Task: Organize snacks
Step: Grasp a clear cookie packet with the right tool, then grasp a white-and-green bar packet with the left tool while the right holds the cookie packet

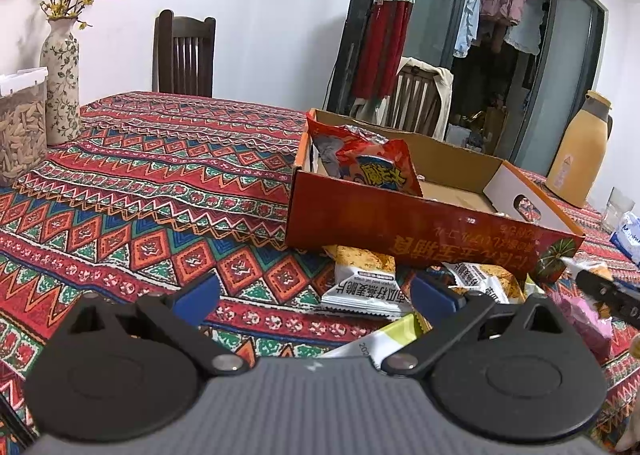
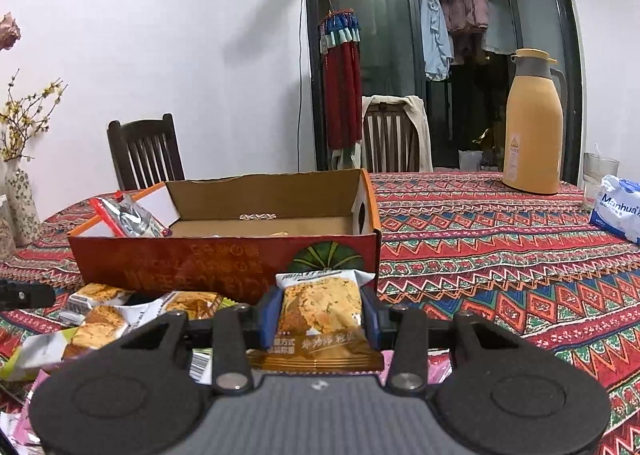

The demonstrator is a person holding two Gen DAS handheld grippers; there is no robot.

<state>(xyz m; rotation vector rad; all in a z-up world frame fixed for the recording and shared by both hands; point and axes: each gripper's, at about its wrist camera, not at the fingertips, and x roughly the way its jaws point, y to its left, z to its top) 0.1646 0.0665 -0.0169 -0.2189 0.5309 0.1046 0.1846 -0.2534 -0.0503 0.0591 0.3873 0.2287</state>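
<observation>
Between the right gripper's (image 2: 319, 313) blue pads, clamped at its sides, sits a light, crinkly orange-and-white foil cracker packet (image 2: 320, 311) — slippery, crushable — just before the open orange cardboard box (image 2: 224, 259); left gripper (image 1: 316, 295) gapes empty

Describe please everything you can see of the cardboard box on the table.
The box is a long, shallow open tray of corrugated cardboard, orange-red outside with printed characters and a green pumpkin picture, plain brown inside. Its end walls are white with an oval hand hole. It stands upright on the patterned tablecloth. A red snack bag leans inside at one end; the rest looks almost empty. Small snack packets lie against its front wall.
</observation>
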